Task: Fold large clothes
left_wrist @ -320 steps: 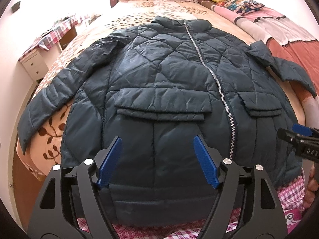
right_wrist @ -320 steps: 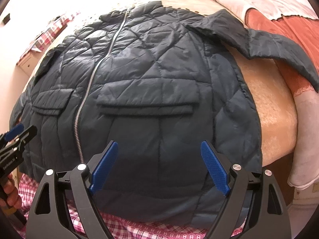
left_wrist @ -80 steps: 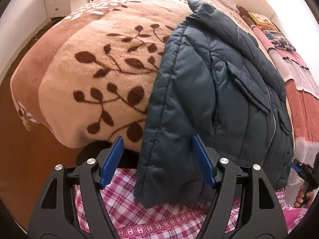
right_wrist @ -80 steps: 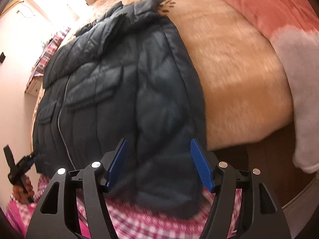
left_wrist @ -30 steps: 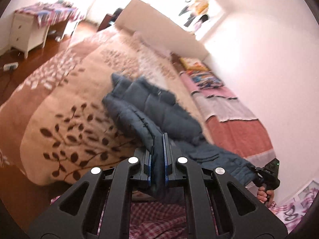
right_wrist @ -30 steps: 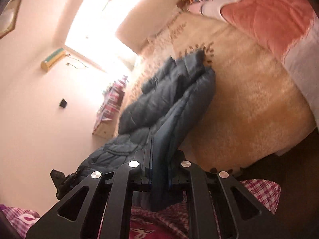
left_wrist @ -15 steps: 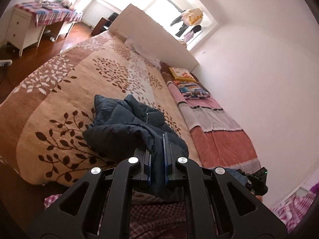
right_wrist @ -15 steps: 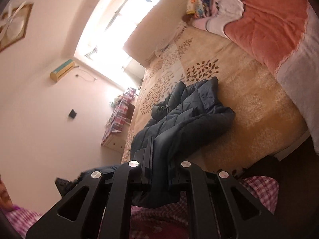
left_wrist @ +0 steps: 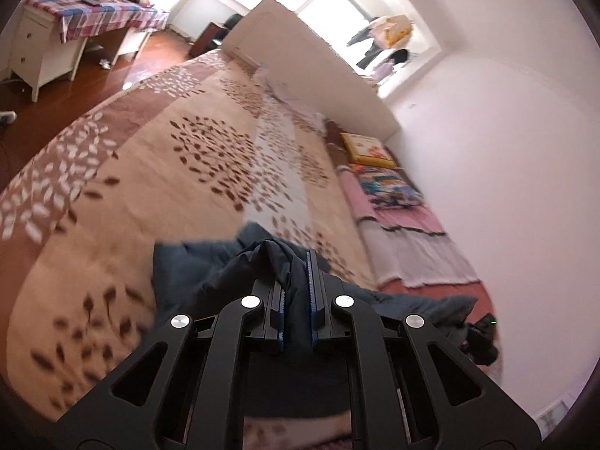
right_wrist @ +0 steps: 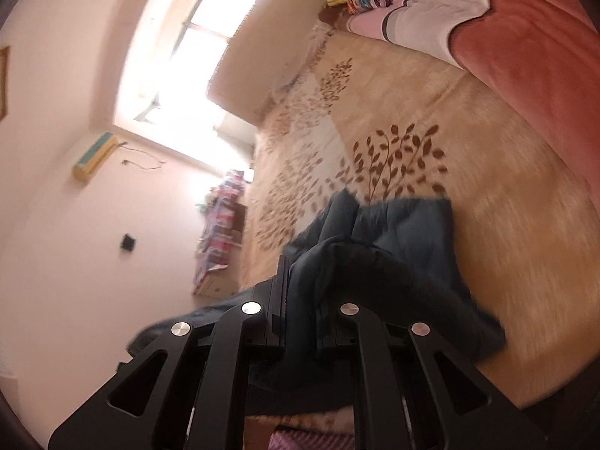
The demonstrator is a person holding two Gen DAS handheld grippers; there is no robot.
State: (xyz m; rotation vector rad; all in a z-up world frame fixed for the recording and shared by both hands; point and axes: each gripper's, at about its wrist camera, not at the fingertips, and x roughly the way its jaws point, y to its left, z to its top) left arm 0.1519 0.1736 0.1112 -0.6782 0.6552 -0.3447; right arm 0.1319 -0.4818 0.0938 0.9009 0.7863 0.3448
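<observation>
A dark blue quilted jacket (left_wrist: 195, 266) lies bunched on the beige leaf-patterned bed cover (left_wrist: 150, 172), its hem end lifted. My left gripper (left_wrist: 296, 281) is shut on a fold of the jacket's hem. My right gripper (right_wrist: 300, 288) is shut on the other hem corner of the jacket (right_wrist: 408, 232), which drapes over its fingers. The other gripper (left_wrist: 480, 333) shows dark at the right edge of the left wrist view. Most of the jacket's lower part is hidden behind the gripper bodies.
A white headboard (left_wrist: 311, 52) stands at the far end of the bed. Pillows (left_wrist: 390, 187) and a pink-and-red blanket (right_wrist: 525, 56) lie along the wall side. A white desk with a plaid cloth (left_wrist: 75, 18) stands on the wooden floor at the left.
Both grippers have carried the hem forward toward the collar. The jacket now looks shorter and more bunched, and more bare bed cover shows ahead.
</observation>
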